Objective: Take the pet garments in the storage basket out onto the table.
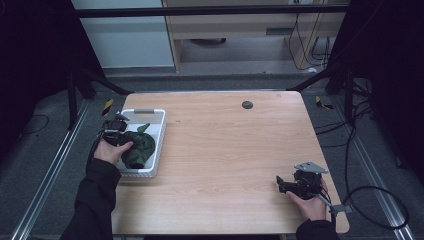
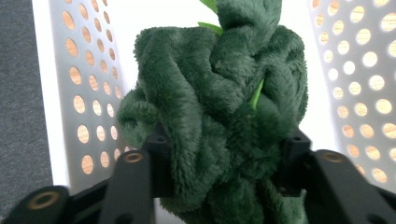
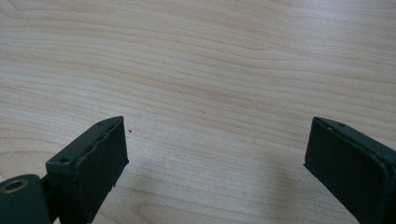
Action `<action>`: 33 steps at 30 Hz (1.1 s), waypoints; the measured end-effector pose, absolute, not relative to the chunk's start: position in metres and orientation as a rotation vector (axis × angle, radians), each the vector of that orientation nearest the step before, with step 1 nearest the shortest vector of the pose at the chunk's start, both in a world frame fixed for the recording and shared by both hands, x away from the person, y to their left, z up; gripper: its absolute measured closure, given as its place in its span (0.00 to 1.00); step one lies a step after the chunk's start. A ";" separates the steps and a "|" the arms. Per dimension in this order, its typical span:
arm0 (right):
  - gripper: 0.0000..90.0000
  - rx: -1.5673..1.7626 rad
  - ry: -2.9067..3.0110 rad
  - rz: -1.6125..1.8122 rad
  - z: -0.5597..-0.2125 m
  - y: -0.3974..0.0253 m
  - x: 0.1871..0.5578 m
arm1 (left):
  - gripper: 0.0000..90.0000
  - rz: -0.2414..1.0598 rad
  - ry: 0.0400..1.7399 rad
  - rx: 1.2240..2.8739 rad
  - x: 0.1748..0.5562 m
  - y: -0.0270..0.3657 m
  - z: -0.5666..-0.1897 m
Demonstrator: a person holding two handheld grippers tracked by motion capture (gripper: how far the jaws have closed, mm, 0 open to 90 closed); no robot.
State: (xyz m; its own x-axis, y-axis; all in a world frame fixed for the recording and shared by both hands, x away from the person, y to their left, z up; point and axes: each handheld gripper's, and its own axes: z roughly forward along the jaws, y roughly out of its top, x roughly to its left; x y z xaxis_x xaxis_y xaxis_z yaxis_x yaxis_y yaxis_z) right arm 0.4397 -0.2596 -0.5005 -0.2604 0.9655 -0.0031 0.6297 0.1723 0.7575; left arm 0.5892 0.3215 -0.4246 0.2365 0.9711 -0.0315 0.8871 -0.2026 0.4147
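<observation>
Two forearms in dark sleeves enter from the bottom edge of the high view, each hand carrying a gripper. At lower right, the right hand (image 1: 311,204) holds the right gripper (image 1: 281,184) low over the bare wooden counter (image 1: 230,150), near its front right corner; in the right gripper view its fingers (image 3: 91,168) stand wide apart with nothing between them, only wood grain beyond. At middle left, the left hand (image 1: 111,149) holds the left gripper (image 1: 131,141) over a white basket (image 1: 161,132) with perforated walls that sits at the left edge of the counter. A dark green plush cloth (image 1: 139,147) lies bunched in the basket and under that gripper. In the left gripper view the fingers (image 2: 159,154) are closed against the sides of the cloth (image 2: 219,112), which bulges up between them in thick folds; bright green slivers show at the top of the frame and in one fold. Perforated basket walls (image 2: 91,88) rise at both sides of that view. A small dark round disc (image 1: 247,104) sits near the counter's far edge, upper centre of the high view. Black cables lie on the grey floor at right.
</observation>
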 end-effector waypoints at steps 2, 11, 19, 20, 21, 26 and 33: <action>0.06 1.500 1.962 0.897 -0.501 -0.260 0.440 | 0.65 0.335 1.717 2.170 0.589 0.322 -0.425; 0.06 1.510 1.961 0.897 -0.501 -0.260 0.440 | 0.77 0.347 1.679 2.204 0.587 0.319 -0.421; 0.06 1.517 1.962 0.897 -0.501 -0.260 0.440 | 0.79 0.369 1.656 2.199 0.584 0.319 -0.409; 0.06 1.518 1.962 0.897 -0.501 -0.260 0.440 | 0.79 0.375 1.647 2.199 0.582 0.319 -0.405; 0.06 1.518 1.962 0.897 -0.501 -0.260 0.440 | 0.79 0.375 1.647 2.199 0.582 0.319 -0.405; 0.06 1.516 1.964 0.895 -0.502 -0.260 0.440 | 0.79 0.409 1.600 2.183 0.576 0.320 -0.389; 0.06 1.514 1.965 0.893 -0.502 -0.260 0.440 | 0.79 0.450 1.550 2.162 0.569 0.323 -0.364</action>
